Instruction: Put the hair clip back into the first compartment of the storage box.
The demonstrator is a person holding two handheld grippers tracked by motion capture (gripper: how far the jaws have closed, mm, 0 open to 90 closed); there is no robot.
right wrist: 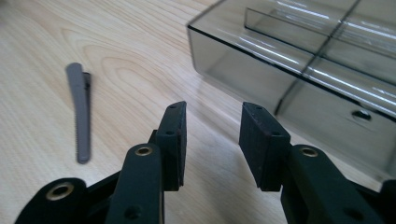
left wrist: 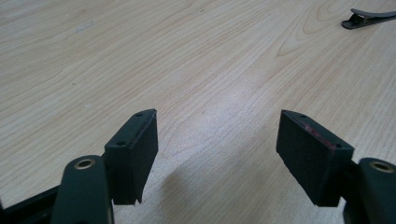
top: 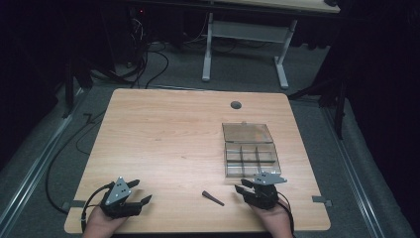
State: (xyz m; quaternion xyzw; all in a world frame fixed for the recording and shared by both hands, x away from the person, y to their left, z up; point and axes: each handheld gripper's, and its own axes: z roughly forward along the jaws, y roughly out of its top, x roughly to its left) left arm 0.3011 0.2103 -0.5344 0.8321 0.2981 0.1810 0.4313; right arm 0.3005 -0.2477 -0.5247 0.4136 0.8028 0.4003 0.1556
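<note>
Wooden tabletop (top: 168, 139) with a dark hair clip (top: 213, 198) lying flat near its front edge, between the left hand-held gripper (top: 141, 191) and the right hand-held gripper (top: 239, 189); both have jaws apart, holding nothing. A clear compartment box (top: 251, 157), lid open, sits just beyond the right one

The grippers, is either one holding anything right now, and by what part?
Nothing is held. The left gripper and right gripper both stand open over bare table; the hair clip lies untouched between them.
</note>
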